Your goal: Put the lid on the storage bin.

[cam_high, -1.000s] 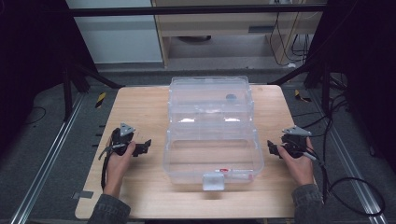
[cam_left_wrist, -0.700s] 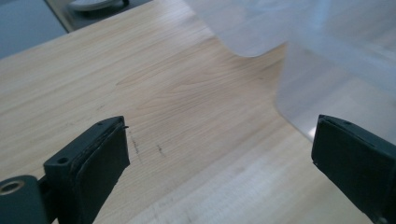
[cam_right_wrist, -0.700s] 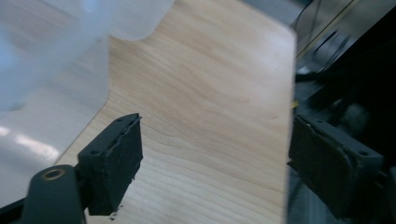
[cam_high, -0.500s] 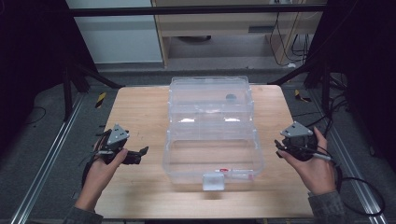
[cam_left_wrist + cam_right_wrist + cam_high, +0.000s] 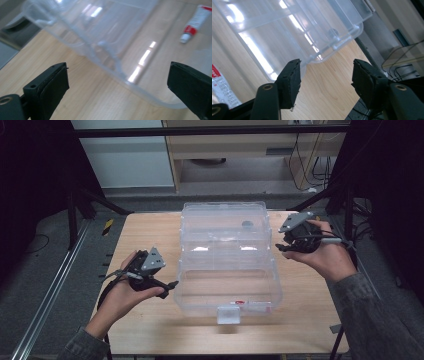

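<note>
While the clear plastic storage box lies open in the middle of the wooden table, lid folded back toward the far edge, the high view shows the left gripper held just beside the box's near left corner and the right gripper raised by its far right side; neither touches it. A white latch sits on the near wall.

From the left gripper view, the jaws stand wide apart with nothing between them, above the box's rounded rim; a red-and-white tube lies inside.

From the right gripper view, the jaws (roughly half spread) have just been closing, nothing gripped, a box corner beyond them and a red-and-white packet at lower left.
</note>
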